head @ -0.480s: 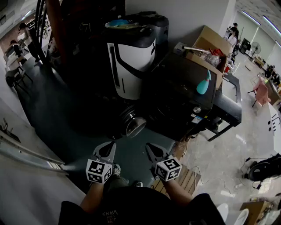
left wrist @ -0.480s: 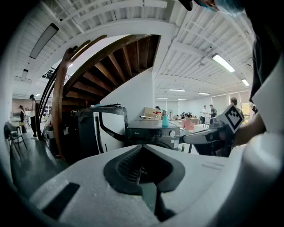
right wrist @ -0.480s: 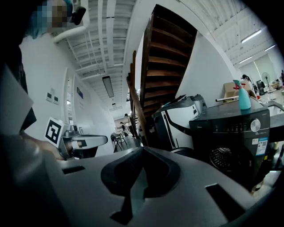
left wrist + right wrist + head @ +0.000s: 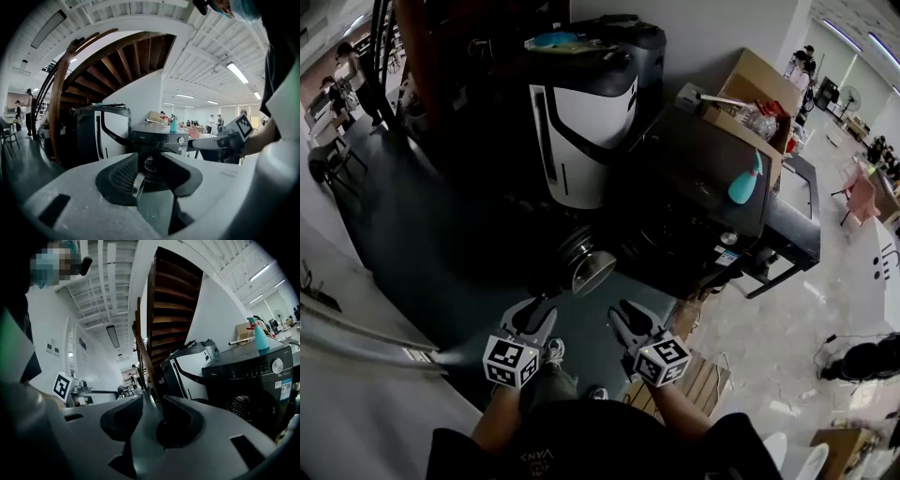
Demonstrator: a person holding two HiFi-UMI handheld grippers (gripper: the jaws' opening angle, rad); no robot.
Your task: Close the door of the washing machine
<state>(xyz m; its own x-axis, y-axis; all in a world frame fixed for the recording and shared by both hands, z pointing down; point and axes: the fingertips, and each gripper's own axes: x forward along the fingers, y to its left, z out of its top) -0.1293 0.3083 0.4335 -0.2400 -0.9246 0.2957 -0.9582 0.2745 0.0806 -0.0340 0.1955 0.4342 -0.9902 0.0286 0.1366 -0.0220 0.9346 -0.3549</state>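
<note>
Left tongs [image 4: 532, 314] now slightly nearer door [image 4: 592, 270]; right tongs [image 4: 625, 317] alongside, little changed. Door stands open at front of black washing machine [image 4: 694, 216]. Left tongs partly open; door's chrome rim shows in gap, not clamped. Right tongs partly open, empty, aimed left of machine.

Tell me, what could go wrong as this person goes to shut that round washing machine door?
The door stands open, and the open jaws of the left gripper face its shiny rim edge-on, so they may slip off rather than push it. A hard slam could shake the washing machine and tip the teal spray bottle standing on top. The right gripper hovers close beside; the two could bump.
</note>
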